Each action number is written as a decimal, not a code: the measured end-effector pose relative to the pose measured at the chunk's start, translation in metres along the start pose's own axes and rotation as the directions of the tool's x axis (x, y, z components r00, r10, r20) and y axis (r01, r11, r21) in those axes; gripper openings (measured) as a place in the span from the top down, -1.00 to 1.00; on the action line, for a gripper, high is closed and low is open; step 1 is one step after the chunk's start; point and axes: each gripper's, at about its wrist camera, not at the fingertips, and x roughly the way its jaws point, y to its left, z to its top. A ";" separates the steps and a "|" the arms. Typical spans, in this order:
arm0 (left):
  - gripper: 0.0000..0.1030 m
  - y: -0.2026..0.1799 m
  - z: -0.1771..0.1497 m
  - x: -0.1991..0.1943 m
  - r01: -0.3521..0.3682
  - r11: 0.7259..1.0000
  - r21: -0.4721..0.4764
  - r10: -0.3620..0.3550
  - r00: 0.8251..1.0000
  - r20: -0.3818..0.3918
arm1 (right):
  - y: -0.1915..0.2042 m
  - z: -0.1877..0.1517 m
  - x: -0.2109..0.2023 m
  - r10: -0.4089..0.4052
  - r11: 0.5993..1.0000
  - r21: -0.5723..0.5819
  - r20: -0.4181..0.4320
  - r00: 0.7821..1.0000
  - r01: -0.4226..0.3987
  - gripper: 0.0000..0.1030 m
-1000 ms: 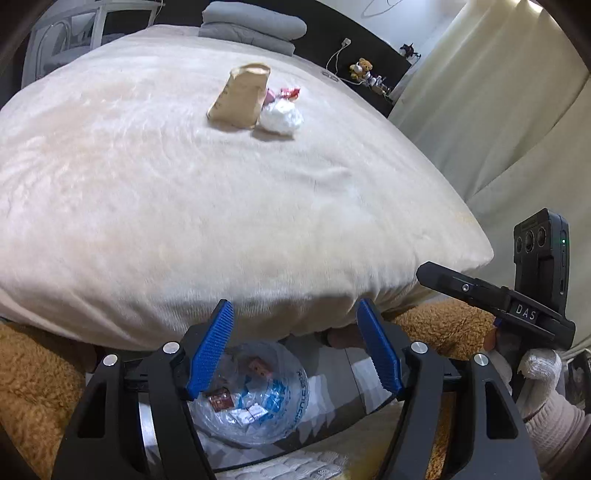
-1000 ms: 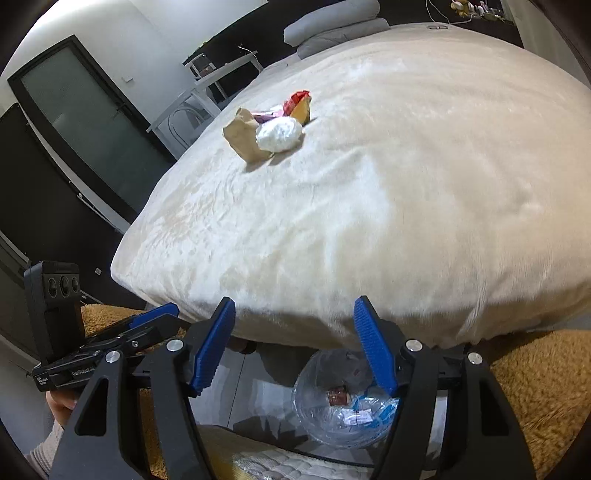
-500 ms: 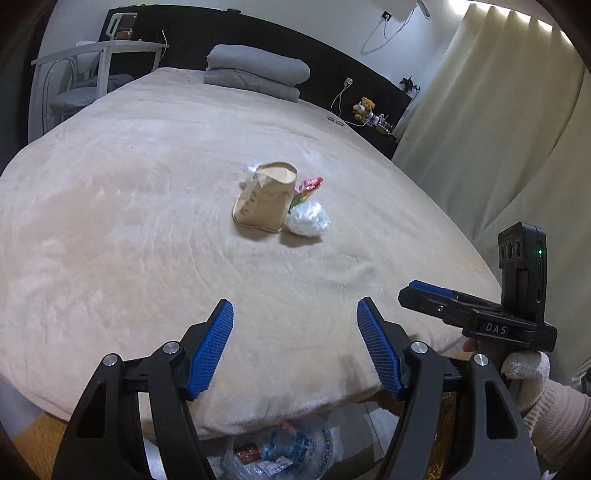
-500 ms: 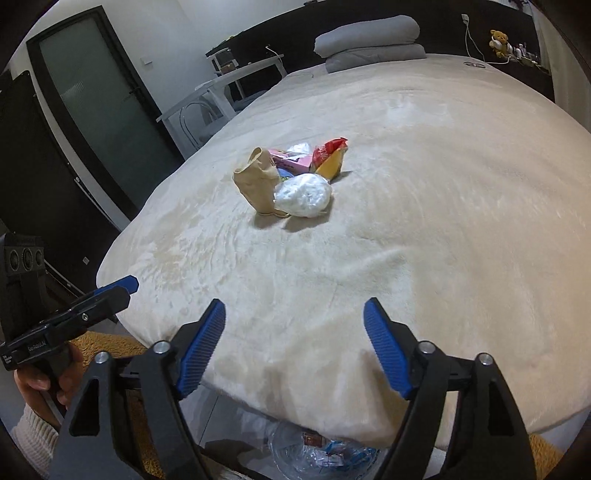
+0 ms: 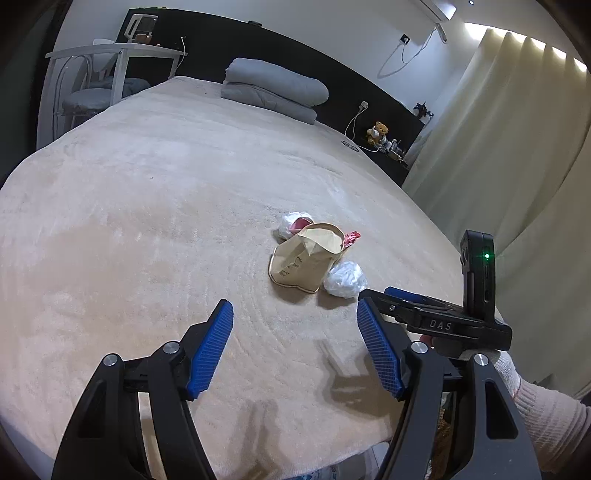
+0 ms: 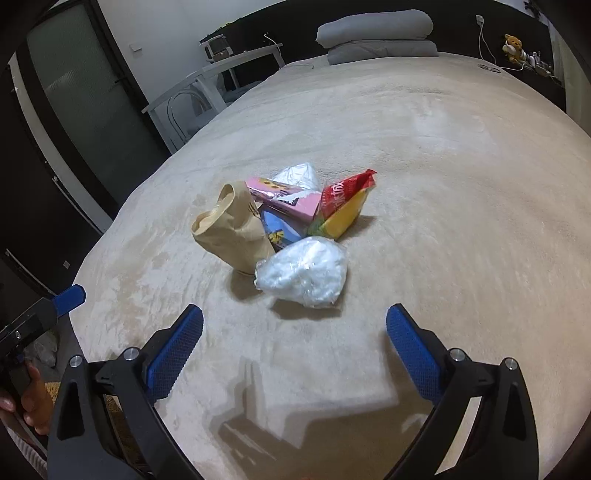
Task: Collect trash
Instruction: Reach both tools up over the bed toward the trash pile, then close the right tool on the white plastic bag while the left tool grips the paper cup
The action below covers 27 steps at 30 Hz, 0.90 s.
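Dim, even room light; a bright strip glows above the curtain (image 5: 517,122) at 2 o'clock. Soft shadows fall toward 6 (fisheye edges bend, corners vignette black).

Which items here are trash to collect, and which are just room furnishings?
Trash, piled on the bed: paper bag, clear plastic wad, pink box, red-yellow wrapper, second plastic wad.

Just lying about: folded duvet, teddy bear, desk, curtain.
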 end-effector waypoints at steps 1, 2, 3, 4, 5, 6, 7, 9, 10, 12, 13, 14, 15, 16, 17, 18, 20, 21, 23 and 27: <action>-0.33 0.002 0.001 0.002 -0.002 1.000 -0.002 0.002 1.000 -0.002 | 0.001 0.003 0.004 -0.011 1.000 -0.004 0.002 1.000 0.011 -0.91; -0.33 0.003 0.002 0.003 -0.004 1.000 -0.003 0.004 1.000 -0.003 | 0.002 0.006 0.008 -0.014 1.000 -0.012 0.000 1.000 0.014 -0.91; -0.33 0.004 0.003 0.005 -0.004 1.000 -0.004 0.004 1.000 -0.004 | 0.002 0.009 0.012 -0.012 1.000 -0.018 -0.004 1.000 0.012 -0.91; -0.33 0.005 0.004 0.006 -0.001 1.000 -0.005 0.001 1.000 -0.005 | 0.002 0.012 0.016 -0.014 1.000 -0.022 -0.004 1.000 0.014 -0.91; -0.33 0.006 0.005 0.006 0.002 1.000 -0.006 -0.002 1.000 -0.006 | 0.003 0.014 0.019 -0.014 1.000 -0.026 -0.004 1.000 0.014 -0.87; -0.33 0.007 0.006 0.007 0.001 1.000 -0.006 -0.001 1.000 -0.005 | 0.003 0.016 0.022 -0.008 1.000 -0.030 -0.007 1.000 0.008 -0.83; -0.33 0.008 0.007 0.007 -0.001 1.000 -0.005 0.001 1.000 -0.005 | 0.003 0.017 0.024 -0.005 0.999 -0.033 -0.012 1.000 0.004 -0.73; -0.33 0.011 0.008 0.006 0.000 1.000 -0.011 0.000 1.000 -0.002 | 0.005 0.018 0.028 -0.021 0.999 -0.049 -0.016 1.000 0.020 -0.48; -0.33 0.013 0.008 0.005 0.000 1.000 -0.016 0.000 1.000 -0.001 | 0.006 0.018 0.031 -0.029 0.998 -0.060 -0.028 0.999 0.028 -0.31; -0.33 0.015 0.008 0.004 0.001 1.000 -0.023 -0.001 1.000 0.000 | 0.006 0.018 0.035 -0.049 0.996 -0.077 -0.045 0.998 0.046 -0.11; -0.33 0.014 0.008 0.004 0.000 1.000 -0.022 0.000 1.000 0.002 | 0.005 0.018 0.036 -0.046 0.996 -0.077 -0.052 0.998 0.042 -0.06; -0.33 0.013 0.008 0.004 -0.003 1.000 -0.018 0.003 1.000 0.003 | 0.005 0.018 0.036 -0.045 0.996 -0.075 -0.050 0.998 0.041 -0.05; -0.33 0.012 0.008 0.004 -0.003 1.000 -0.014 0.003 1.000 0.002 | 0.007 0.018 0.034 -0.048 0.996 -0.077 -0.049 0.998 0.045 -0.05; -0.33 0.010 0.008 0.005 -0.003 1.000 -0.008 0.003 1.000 -0.001 | 0.008 0.018 0.033 -0.052 0.996 -0.081 -0.048 0.998 0.048 -0.04; -0.33 0.009 0.007 0.005 -0.006 1.000 -0.002 0.006 1.000 -0.004 | 0.008 0.018 0.033 -0.048 0.996 -0.082 -0.047 0.998 0.044 -0.03; -0.33 0.009 0.007 0.006 -0.011 1.000 0.004 0.011 1.000 -0.007 | 0.007 0.017 0.032 -0.046 0.996 -0.080 -0.046 0.998 0.042 -0.03; -0.33 0.007 0.005 0.007 -0.016 1.000 0.012 0.016 1.000 -0.013 | 0.007 0.017 0.030 -0.046 0.996 -0.076 -0.044 0.998 0.043 -0.03; -0.33 0.007 0.005 0.008 -0.017 1.000 0.014 0.018 1.000 -0.015 | 0.006 0.017 0.029 -0.044 0.996 -0.076 -0.043 0.998 0.040 -0.03; -0.34 0.006 0.005 0.010 -0.025 0.999 0.021 0.025 1.000 -0.019 | 0.006 0.016 0.026 -0.043 0.996 -0.076 -0.040 0.998 0.040 -0.03; -0.59 0.003 0.004 0.015 -0.044 0.998 0.036 0.045 0.999 -0.023 | 0.003 0.016 0.020 -0.035 0.998 -0.062 -0.033 0.999 0.032 -0.03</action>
